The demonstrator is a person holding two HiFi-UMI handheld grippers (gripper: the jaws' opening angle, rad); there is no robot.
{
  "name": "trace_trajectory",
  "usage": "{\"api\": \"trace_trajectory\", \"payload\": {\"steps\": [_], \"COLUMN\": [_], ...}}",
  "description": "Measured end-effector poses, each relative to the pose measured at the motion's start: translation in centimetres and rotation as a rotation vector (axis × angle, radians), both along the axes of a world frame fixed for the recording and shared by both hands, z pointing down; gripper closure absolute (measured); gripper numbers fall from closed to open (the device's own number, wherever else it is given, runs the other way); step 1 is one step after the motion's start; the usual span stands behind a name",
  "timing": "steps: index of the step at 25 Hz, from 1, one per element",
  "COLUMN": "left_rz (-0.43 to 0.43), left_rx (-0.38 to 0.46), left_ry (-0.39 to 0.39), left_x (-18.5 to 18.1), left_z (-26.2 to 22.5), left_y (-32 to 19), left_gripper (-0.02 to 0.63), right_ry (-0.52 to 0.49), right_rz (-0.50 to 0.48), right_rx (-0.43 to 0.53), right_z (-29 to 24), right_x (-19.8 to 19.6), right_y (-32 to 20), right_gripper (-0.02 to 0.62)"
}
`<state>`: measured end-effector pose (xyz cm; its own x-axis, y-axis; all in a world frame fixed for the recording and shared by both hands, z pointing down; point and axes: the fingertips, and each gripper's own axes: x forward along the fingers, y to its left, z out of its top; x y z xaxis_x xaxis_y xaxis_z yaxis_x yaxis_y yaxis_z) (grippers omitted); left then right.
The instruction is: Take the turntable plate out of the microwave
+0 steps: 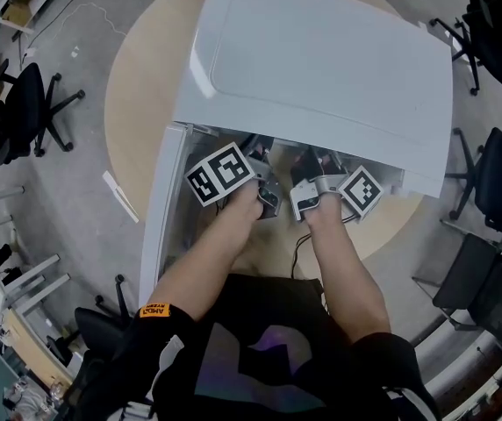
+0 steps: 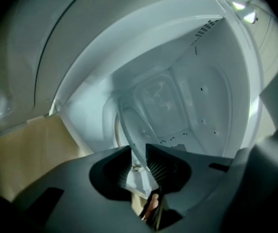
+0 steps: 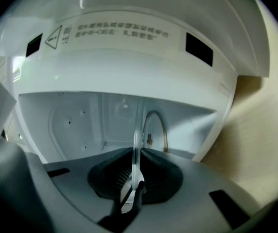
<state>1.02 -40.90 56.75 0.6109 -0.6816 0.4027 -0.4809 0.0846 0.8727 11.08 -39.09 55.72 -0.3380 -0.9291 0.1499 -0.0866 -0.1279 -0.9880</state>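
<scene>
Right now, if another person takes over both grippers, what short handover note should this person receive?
Left gripper: shut on the rim of the clear round glass turntable plate.
Right gripper: shut on the same plate's rim.
Where things are: the plate reaches back into the cavity of the white microwave, which stands on the round wooden table. It seems tilted up on edge. The white door hangs open at the left.
Done: door open, plate gripped from both sides.
Left: draw the plate out through the opening, keeping both grips firm.
</scene>
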Motion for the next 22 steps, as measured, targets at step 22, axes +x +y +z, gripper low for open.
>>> {"api": "trace_trajectory", "payload": {"steps": [22], "left_rz": [-0.003], "left_rx": [0.101], "left_ry": [0.059], "left_x": [-1.0], "left_z": [-6.9], "left_y": [6.1], "left_gripper": [0.474], "right_ry": [0.05], "right_rz": [0.024], "right_rx": [0.119], "right_z": [-6.9], "right_x": [-0.9], "right_y": [6.1], "right_gripper": [0.541]}}
